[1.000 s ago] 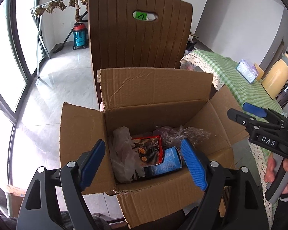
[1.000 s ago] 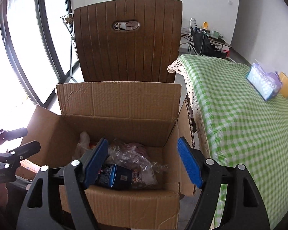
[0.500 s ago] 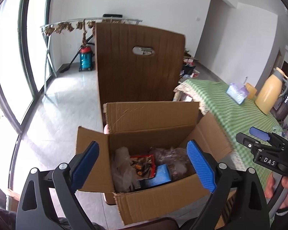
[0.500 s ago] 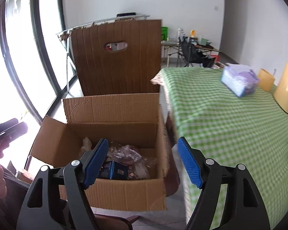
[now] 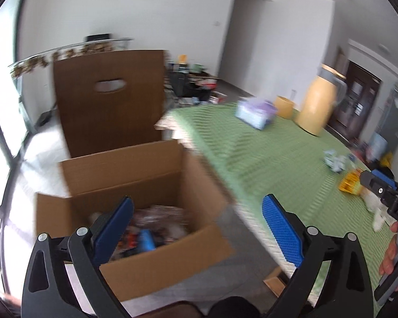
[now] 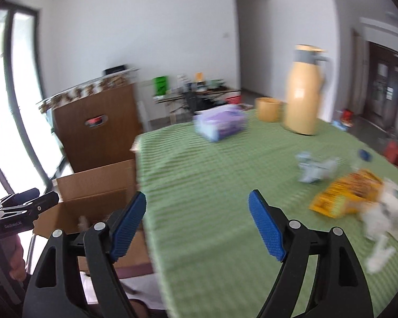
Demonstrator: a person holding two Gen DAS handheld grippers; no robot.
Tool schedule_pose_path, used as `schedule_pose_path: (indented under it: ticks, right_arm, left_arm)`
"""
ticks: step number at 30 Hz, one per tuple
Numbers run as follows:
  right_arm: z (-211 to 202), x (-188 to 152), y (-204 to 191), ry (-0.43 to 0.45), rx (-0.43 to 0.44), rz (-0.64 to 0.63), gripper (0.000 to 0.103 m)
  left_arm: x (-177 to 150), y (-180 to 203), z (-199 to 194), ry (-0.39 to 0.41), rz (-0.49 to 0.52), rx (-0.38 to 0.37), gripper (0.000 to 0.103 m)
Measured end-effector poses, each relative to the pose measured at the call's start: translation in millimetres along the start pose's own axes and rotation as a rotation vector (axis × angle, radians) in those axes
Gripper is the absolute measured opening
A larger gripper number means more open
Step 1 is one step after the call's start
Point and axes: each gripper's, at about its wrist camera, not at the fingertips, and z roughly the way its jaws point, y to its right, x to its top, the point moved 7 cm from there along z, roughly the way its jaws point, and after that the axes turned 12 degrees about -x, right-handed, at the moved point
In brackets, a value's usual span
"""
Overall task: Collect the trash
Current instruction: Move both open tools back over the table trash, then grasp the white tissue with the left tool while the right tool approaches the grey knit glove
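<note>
Right wrist: both grippers' jaws opening (nothing between them), yellow wrapper (image 6: 345, 196) on tablecloth (image 6: 212, 172).

Open cardboard box (image 5: 156, 262) beside the table, flaps up, crumpled wrappers (image 5: 156, 222) inside — on the green cloth, yellow snack bag (image 6: 345, 196) lying flat, pale crumpled paper (image 6: 315, 169) just beyond, white scraps (image 6: 384, 228) touching the bag — all blurred.

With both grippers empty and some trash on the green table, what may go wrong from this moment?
1. The tall yellow jug and the yellow cup stand behind the trash; a reach that goes too far may knock them.
2. The yellow snack bag overlaps the white wrappers, so the right gripper, its jaws opening with nothing between them, may pinch both or neither.
3. The tissue pack may be mistaken for trash.
</note>
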Motion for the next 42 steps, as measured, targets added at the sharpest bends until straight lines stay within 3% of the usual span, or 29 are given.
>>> schedule_pose_path:
  ticks: [10, 18, 23, 28, 32, 39, 42]
  right_arm:
    - [-54, -47, 196, -0.021, -0.307, 0.207, 0.077]
    - [-78, -87, 293, -0.058, -0.475, 0.298, 0.081]
    - [-68, -114, 329, -0.115, -0.486, 0.358, 0.081]
    - [-53, -125, 320, -0.138, -0.398, 0.336, 0.081]
    - [-48, -133, 322, -0.161, -0.465, 0.298, 0.081]
    - [-67, -140, 349, -0.138, -0.520, 0.375, 0.081]
    - [-76, -140, 360, -0.116, -0.536, 0.427, 0.081]
  left_arm:
    - [-17, 157, 51, -0.088, 0.182, -0.193, 0.095]
    - [-33, 246, 70, -0.126, 0.277, -0.282, 0.095]
    - [-46, 279, 78, -0.159, 0.351, -0.303, 0.095]
    - [-58, 311, 92, -0.198, 0.406, -0.317, 0.095]
    - [-69, 340, 106, -0.236, 0.439, -0.361, 0.095]
    - [-99, 411, 158, -0.362, 0.435, -0.550, 0.095]
    - [-114, 448, 180, -0.406, 0.481, -0.612, 0.095]
